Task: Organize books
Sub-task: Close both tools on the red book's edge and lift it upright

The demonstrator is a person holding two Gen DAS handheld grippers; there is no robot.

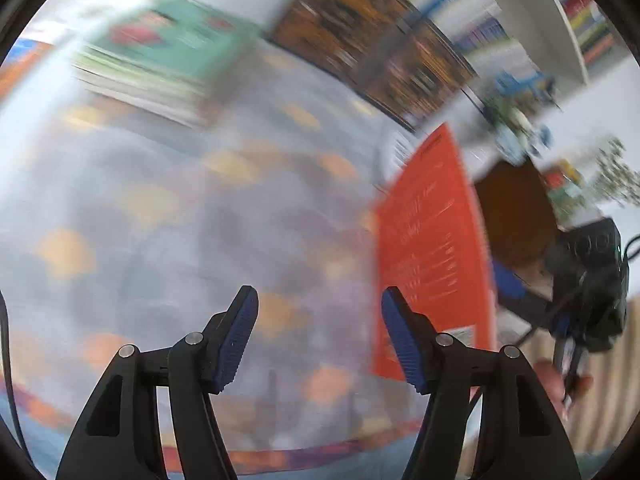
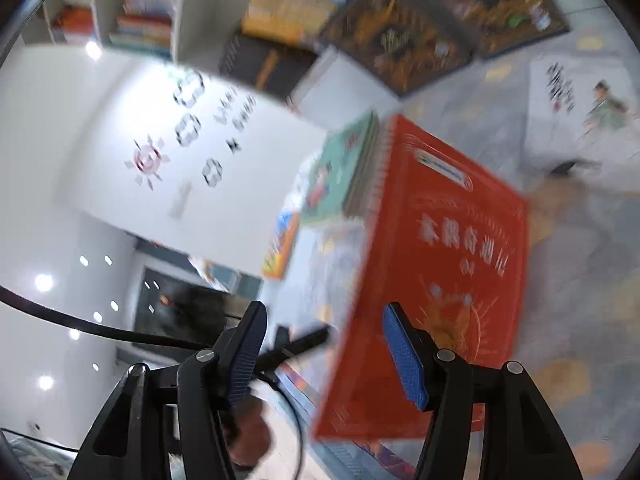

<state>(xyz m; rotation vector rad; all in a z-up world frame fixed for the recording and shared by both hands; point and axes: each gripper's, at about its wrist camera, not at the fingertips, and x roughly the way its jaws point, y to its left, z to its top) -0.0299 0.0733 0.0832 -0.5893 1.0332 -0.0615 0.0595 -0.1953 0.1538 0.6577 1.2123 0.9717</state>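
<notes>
Evidently, with both the left gripper [image 1: 320, 336] and right gripper [image 2: 324, 348] held with fingers apart and nothing clamped, the red book [image 2: 436, 264], seen tilted at the right above the patterned mat [image 1: 160, 220], could be toppled if clipped.

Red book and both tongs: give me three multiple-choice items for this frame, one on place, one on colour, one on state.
1. In the right wrist view, where is the green book relative to the red book?
A. behind its far-left edge
B. lying on its cover
C. below the tongs

2. What colour are the pads on the left tongs?
A. red
B. blue
C. white

3. How do the right tongs stand?
A. shut on the red book
B. shut on nothing
C. open

Answers: 1 A, green cover shows past the red book's spiral edge. 2 B, ribbed blue pads. 3 C, a wide gap separates the fingers.
</notes>
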